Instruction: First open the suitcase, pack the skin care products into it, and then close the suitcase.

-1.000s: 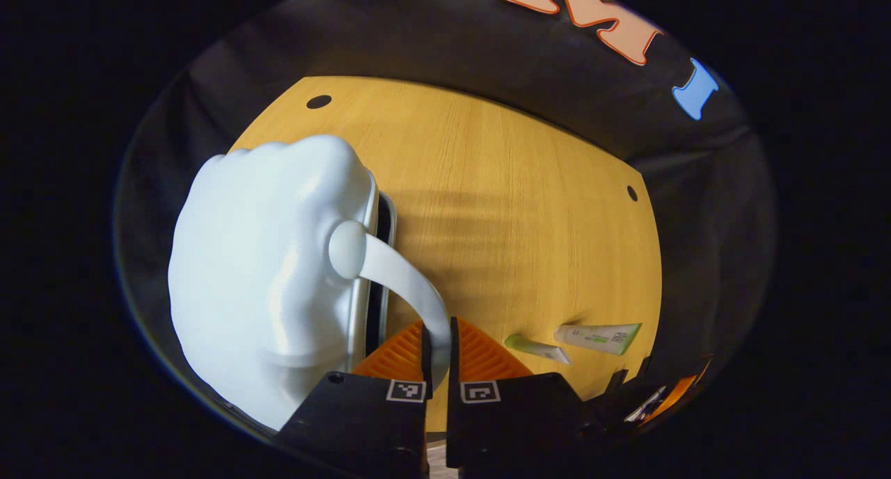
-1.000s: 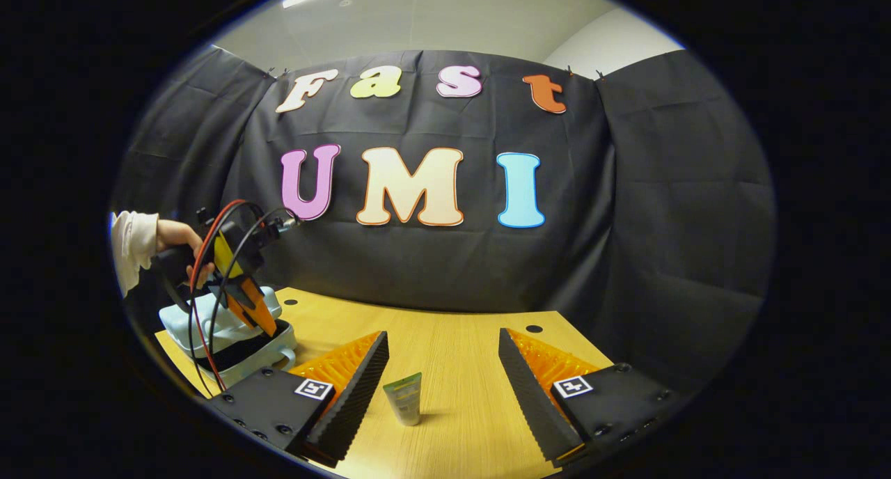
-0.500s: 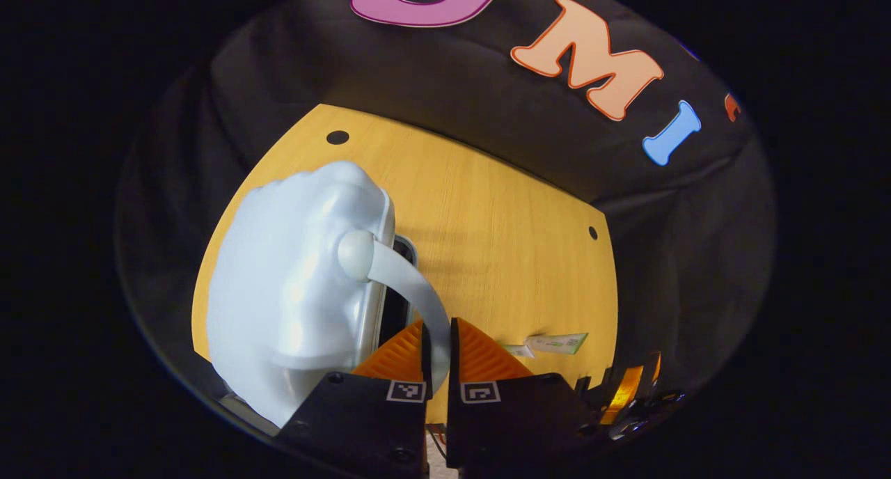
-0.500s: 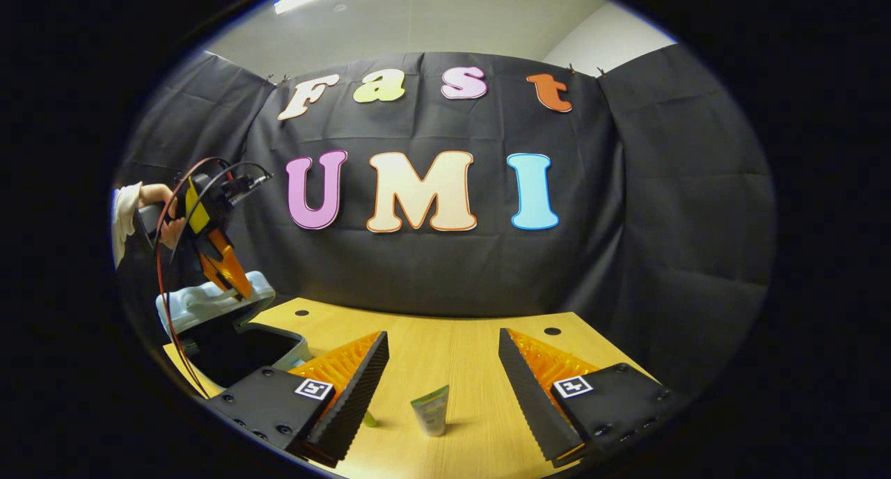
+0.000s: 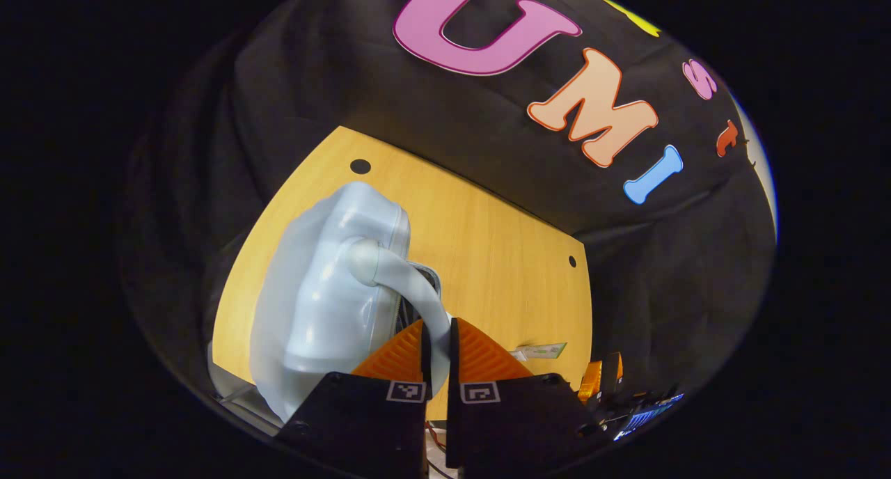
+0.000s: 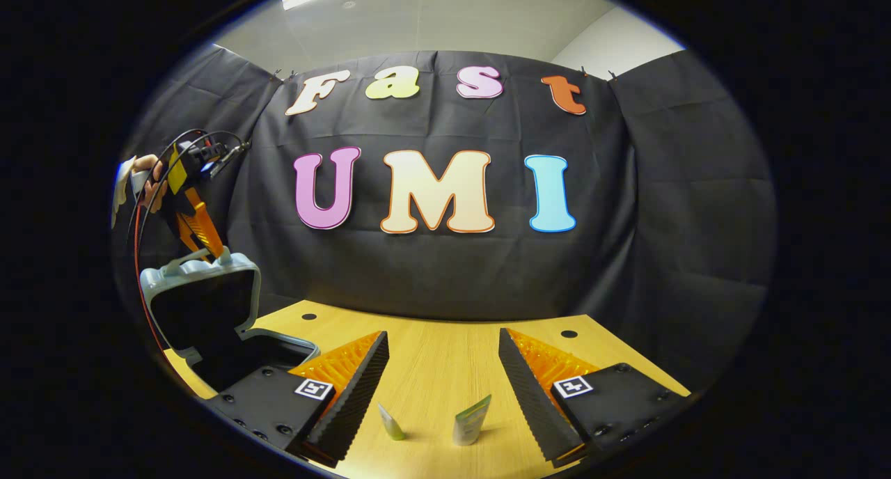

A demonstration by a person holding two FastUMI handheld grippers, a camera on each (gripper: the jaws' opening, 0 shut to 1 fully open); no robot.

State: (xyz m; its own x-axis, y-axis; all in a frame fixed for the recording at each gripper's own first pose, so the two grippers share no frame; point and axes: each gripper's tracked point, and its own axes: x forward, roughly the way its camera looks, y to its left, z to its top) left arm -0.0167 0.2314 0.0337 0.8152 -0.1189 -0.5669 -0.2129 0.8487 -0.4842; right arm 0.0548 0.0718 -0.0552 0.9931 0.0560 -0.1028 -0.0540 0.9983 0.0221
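- So we're partway through step one: the suitcase (image 6: pixel 202 305) on the far left of the table (image 6: pixel 445 347) is swung open, its lid (image 6: pixel 198 291) standing nearly upright.
- Our left gripper (image 5: pixel 436 340) is clamped on the pale handle (image 5: pixel 411 284) of that lid, both fingers squeezing it.
- Our right gripper (image 6: pixel 443 374) hangs empty with its jaws spread wide, hovering over the near edge of the table.
- Still to do, we reckon: nothing's packed yet. Two skin care tubes (image 6: pixel 470 420) lie on the wood between the right fingers, well apart from the case. Then the closing.
- The case itself looks like a glossy pale blue hard shell with a dark interior.
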